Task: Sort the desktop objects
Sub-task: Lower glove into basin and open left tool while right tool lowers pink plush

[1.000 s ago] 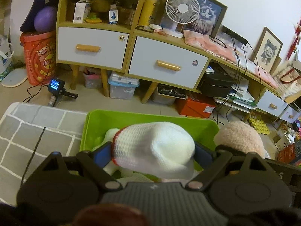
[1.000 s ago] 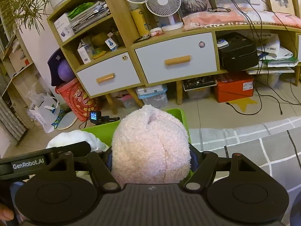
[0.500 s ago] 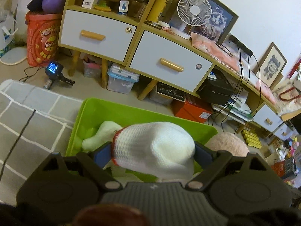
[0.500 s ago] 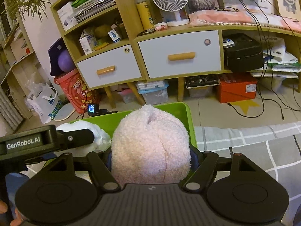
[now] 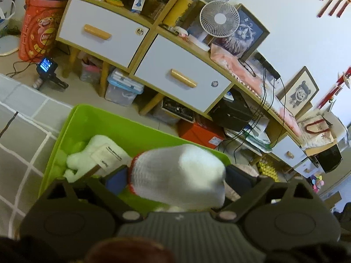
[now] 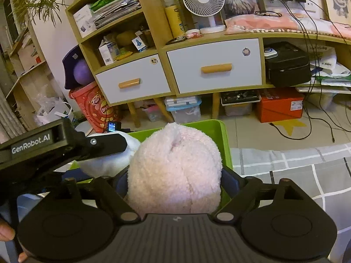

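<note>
My left gripper (image 5: 175, 177) is shut on a white knitted hat with a red rim (image 5: 177, 173) and holds it over the green plastic bin (image 5: 122, 125). A white plush toy with a paper tag (image 5: 96, 155) lies inside the bin. My right gripper (image 6: 173, 179) is shut on a fluffy pale pink hat (image 6: 173, 171), held over the bin's right end (image 6: 223, 135). The left gripper's body (image 6: 65, 146) and its white hat (image 6: 109, 164) show at the left of the right wrist view. The pink hat peeks out at the right of the left wrist view (image 5: 245, 168).
The bin sits on a grey checked cloth (image 6: 296, 164). Beyond it stands a wooden cabinet with two white drawers (image 6: 215, 65), a fan (image 6: 204, 0), boxes beneath (image 6: 278, 105), cables, and a small screen device on the floor (image 5: 46, 65).
Both grippers moved forward and lower over the bin, keeping hold of their hats. The left view tilted; more of the bin's inside and the plush toy now show.
</note>
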The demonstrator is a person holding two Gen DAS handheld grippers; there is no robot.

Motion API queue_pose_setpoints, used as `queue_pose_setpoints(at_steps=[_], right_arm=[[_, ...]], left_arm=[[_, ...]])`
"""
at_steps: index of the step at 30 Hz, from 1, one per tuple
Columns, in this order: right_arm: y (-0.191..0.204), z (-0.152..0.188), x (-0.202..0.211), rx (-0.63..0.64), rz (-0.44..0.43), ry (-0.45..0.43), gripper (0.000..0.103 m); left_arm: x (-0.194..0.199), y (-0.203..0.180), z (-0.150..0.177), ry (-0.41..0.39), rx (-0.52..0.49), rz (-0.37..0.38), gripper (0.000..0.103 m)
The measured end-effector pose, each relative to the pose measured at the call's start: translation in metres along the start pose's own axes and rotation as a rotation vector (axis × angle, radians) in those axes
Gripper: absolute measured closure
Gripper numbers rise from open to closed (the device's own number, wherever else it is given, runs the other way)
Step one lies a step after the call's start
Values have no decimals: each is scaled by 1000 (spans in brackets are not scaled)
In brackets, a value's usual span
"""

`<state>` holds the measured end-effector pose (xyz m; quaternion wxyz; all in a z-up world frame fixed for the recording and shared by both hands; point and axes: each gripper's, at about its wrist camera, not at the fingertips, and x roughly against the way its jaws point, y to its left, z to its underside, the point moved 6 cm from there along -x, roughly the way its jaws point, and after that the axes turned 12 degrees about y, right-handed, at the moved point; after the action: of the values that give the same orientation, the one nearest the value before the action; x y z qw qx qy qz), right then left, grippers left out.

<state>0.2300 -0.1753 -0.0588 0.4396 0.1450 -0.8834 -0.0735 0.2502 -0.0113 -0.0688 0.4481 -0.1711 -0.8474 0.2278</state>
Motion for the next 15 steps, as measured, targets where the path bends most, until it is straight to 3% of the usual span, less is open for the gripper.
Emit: queue_pose_setpoints(at_steps=[5,15], right_arm=[[1,-1,8,4,-12,-25,13],[3,-2,24,-2,-26,-48,13]], left_arm=[[7,-9,0,-34,-21,43,1],[16,-18,5,-17,-55,11,1]])
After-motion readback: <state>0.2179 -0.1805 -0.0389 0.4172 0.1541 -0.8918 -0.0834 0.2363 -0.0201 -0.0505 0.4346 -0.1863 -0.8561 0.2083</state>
